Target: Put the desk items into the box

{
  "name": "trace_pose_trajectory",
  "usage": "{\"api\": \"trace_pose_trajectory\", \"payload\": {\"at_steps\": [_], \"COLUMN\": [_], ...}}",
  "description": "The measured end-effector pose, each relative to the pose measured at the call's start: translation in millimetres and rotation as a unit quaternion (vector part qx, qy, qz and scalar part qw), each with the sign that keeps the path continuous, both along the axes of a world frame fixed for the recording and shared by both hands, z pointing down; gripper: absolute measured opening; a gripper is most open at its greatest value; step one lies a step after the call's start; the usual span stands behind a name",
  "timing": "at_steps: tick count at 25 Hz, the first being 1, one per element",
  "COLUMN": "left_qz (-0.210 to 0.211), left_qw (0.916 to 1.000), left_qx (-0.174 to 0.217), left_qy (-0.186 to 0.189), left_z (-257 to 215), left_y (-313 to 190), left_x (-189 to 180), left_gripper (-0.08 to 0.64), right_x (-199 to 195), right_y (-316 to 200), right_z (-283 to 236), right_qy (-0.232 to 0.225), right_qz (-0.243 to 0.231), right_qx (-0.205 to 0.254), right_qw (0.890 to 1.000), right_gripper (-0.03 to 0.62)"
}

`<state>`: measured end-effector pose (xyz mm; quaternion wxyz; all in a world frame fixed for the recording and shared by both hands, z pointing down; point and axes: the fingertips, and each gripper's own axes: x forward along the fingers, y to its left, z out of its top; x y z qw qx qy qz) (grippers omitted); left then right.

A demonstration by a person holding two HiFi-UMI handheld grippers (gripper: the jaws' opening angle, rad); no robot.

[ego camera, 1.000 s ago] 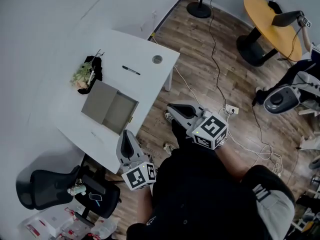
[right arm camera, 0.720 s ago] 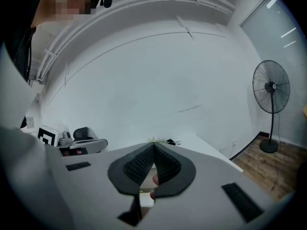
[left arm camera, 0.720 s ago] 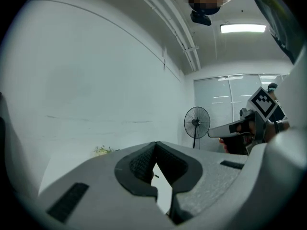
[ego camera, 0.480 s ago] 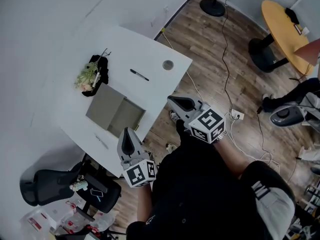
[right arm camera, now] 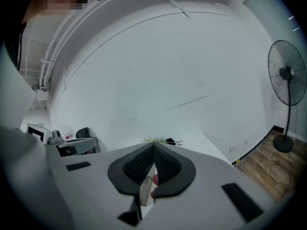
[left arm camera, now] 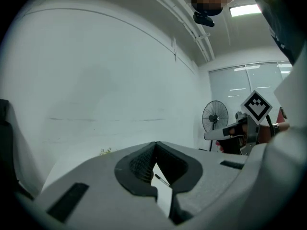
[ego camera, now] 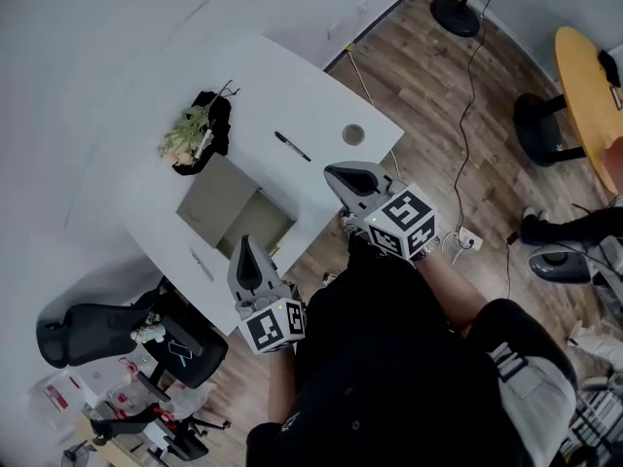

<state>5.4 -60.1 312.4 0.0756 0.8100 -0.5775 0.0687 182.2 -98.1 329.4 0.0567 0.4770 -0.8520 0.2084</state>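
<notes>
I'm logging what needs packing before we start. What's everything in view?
desk: one, white, centre
box: one, brown, open, on the desk
pen: one, black, beyond the box
small disc: one, grey, near the desk's right corner
flower bunch: one, green and black, left of the pen
office chair: one, black, lower left
round table: one, yellow, right edge
fan base: one, black, top right
left gripper: one, grey, shut, by the desk's near edge
right gripper: one, grey, shut, by the desk's right edge

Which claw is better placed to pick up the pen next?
Right, probably. The right claw is at the desk's near edge, closest to the pen. The left claw is by the box, farther from the pen. Both claws are shut and empty.
</notes>
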Motion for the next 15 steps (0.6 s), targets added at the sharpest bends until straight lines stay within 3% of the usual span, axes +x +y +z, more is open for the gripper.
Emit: {"api": "trace_pose_trajectory", "payload": {"at_steps": [10, 15], "left_qz": [-0.067, -0.075], "left_qw": [0.9977, 0.9972], "left_qx": [0.0, -0.005], "left_qy": [0.002, 0.005], "left_z": [8, 16], "left_y": [-53, -77], "left_x": [7, 8], "left_gripper": [0.008, 0.008], "right_x": [1, -10], "right_y": [-80, -113], "right_z": [25, 40], "right_qy": [0.009, 0.023], "right_qz": [-0.059, -0.075], "right_qx": [-0.034, -0.051], "right_qw": [0.998, 0.996], "right_gripper": [-0.002, -0.002]}}
